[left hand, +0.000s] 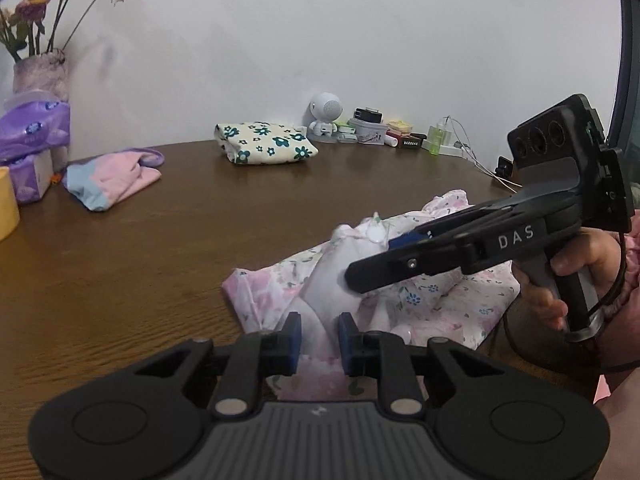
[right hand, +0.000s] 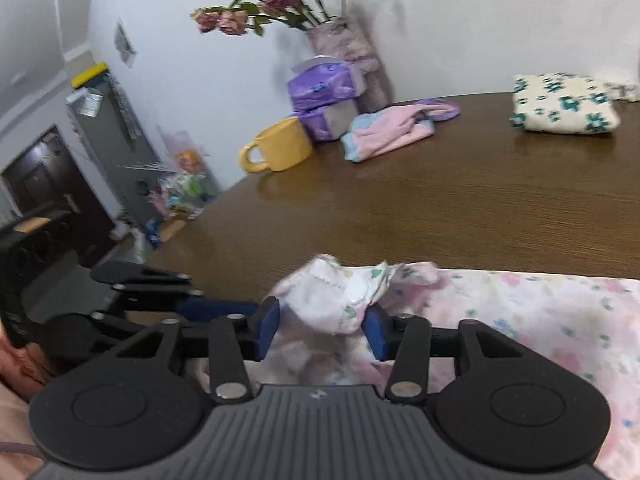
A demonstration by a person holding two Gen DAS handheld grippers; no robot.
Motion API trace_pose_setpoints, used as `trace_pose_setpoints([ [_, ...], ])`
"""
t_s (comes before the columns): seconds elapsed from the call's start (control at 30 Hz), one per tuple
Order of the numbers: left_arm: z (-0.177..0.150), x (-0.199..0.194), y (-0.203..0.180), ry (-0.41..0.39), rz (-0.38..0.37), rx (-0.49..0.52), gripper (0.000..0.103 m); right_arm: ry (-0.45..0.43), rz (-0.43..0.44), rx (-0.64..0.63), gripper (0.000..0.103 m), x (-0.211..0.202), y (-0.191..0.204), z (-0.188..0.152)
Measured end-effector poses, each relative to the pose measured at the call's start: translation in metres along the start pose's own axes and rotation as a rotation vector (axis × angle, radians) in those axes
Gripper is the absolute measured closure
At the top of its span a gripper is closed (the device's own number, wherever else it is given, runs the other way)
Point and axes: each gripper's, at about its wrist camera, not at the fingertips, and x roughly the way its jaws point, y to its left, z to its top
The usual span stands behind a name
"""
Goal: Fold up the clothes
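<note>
A pale pink floral garment (left hand: 432,300) lies crumpled at the near right of the brown table (left hand: 160,260). My left gripper (left hand: 320,336) has a fold of its white fabric pinched between the blue pads. My right gripper (left hand: 372,260) comes in from the right, held by a hand, and grips the cloth near a white button (left hand: 376,234). In the right wrist view the right gripper (right hand: 322,330) is shut on a bunched-up edge of the garment (right hand: 540,320), raised a little off the table. The left gripper's fingers (right hand: 216,306) reach in beside it from the left.
A folded cream cloth with teal flowers (left hand: 266,142) and a pink-and-blue garment (left hand: 112,178) lie farther back. Purple tissue packs (left hand: 32,128), a vase of dried roses (left hand: 40,76) and a yellow mug (right hand: 280,146) stand at the left edge. Small gadgets and cables (left hand: 400,132) line the wall.
</note>
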Motion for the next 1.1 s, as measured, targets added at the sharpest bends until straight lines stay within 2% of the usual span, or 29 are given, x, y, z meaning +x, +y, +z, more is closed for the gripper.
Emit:
trace_pose_setpoints([
  [0.03,0.0,0.002,0.001,0.004,0.001,-0.006,0.084,0.014,0.012,-0.008,0.084,0.001,0.001,0.001],
  [0.07,0.001,0.004,0.001,0.009,0.001,-0.011,0.084,0.028,0.024,-0.016,0.089,0.002,0.003,0.001],
  [0.17,0.002,0.009,0.002,0.022,0.006,-0.026,0.084,0.049,0.031,-0.025,0.09,0.0,0.003,0.007],
  [0.33,0.001,0.01,-0.002,0.018,0.014,-0.023,0.084,0.063,-0.029,0.045,0.091,-0.01,-0.019,0.025],
  [0.4,0.001,0.011,-0.005,0.019,0.021,-0.025,0.084,0.072,-0.021,0.095,0.084,-0.012,-0.028,0.022],
  [0.47,0.001,0.012,-0.006,0.02,0.025,-0.03,0.084,0.073,0.012,0.123,0.063,-0.015,-0.03,0.016],
  [0.7,0.0,0.014,-0.008,0.022,0.034,-0.039,0.084,0.082,0.003,0.125,0.063,-0.022,-0.021,-0.009],
  [0.73,0.0,0.015,-0.009,0.024,0.036,-0.038,0.084,0.087,0.01,0.123,0.071,-0.02,-0.021,-0.01],
  [0.77,0.001,0.016,-0.009,0.026,0.037,-0.038,0.083,0.088,0.013,0.109,0.09,-0.02,-0.018,-0.011],
  [0.8,0.001,0.016,-0.009,0.026,0.04,-0.039,0.083,0.088,0.015,0.095,0.097,-0.02,-0.016,-0.011],
  [0.9,0.0,0.015,-0.008,0.027,0.048,-0.044,0.083,0.082,-0.006,0.074,0.1,-0.023,-0.013,-0.008],
  [1.0,0.0,0.015,-0.007,0.024,0.05,-0.051,0.082,0.084,-0.085,0.076,0.1,-0.025,-0.022,-0.009],
  [1.1,0.001,0.013,-0.007,0.017,0.039,-0.068,0.073,0.084,-0.101,0.074,0.1,-0.024,-0.024,-0.013],
])
